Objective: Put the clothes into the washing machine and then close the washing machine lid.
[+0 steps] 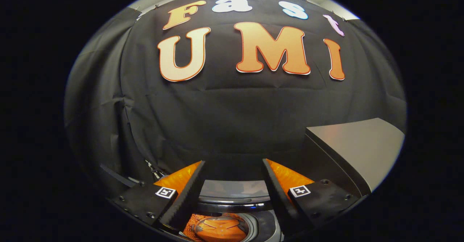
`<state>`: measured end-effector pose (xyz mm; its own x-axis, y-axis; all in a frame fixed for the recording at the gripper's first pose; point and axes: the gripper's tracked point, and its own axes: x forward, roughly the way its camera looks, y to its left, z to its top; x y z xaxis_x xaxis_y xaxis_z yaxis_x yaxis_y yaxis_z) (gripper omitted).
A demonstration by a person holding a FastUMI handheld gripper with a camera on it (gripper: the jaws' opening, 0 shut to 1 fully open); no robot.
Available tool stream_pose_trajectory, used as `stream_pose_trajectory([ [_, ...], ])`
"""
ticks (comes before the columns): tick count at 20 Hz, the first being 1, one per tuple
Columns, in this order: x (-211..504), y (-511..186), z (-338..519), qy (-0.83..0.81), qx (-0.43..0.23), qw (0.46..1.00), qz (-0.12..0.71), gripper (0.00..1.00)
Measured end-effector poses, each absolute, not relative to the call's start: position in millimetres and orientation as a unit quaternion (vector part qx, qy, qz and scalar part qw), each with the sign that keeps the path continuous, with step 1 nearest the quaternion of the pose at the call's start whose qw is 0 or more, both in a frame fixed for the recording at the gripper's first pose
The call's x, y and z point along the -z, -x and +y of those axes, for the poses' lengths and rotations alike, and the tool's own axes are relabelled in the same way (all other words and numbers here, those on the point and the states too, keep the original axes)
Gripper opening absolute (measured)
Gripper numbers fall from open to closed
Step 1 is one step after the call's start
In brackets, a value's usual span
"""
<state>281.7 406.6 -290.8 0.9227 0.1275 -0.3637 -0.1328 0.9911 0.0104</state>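
My gripper (233,161) is open and holds nothing between its fingers. It hovers above the washing machine (235,202), whose dark glossy top rim shows low between the fingers. Under that rim lies the round tub opening, with an orange shape (219,230) inside it; I cannot tell whether that is cloth or the tub's own bottom. To the right, beyond the right finger, a flat grey panel (357,149) rises at a slant. It looks like the raised lid.
The black cloth wall (224,118) hangs close behind the machine. Thin dark rods or cables (154,171) run down beside the left finger.
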Motion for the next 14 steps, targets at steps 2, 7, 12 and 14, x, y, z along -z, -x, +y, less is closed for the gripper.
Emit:
stream_pose_trajectory([
  [2, 301, -267, 406, 0.005, -0.072, 0.979, 0.193, 0.98],
  [7, 345, -224, 393, 0.009, -0.074, 0.969, 0.234, 0.98],
  [12, 362, -213, 395, 0.016, -0.078, 0.964, 0.253, 0.99],
  [14, 359, -215, 401, 0.019, -0.081, 0.965, 0.248, 0.99],
])
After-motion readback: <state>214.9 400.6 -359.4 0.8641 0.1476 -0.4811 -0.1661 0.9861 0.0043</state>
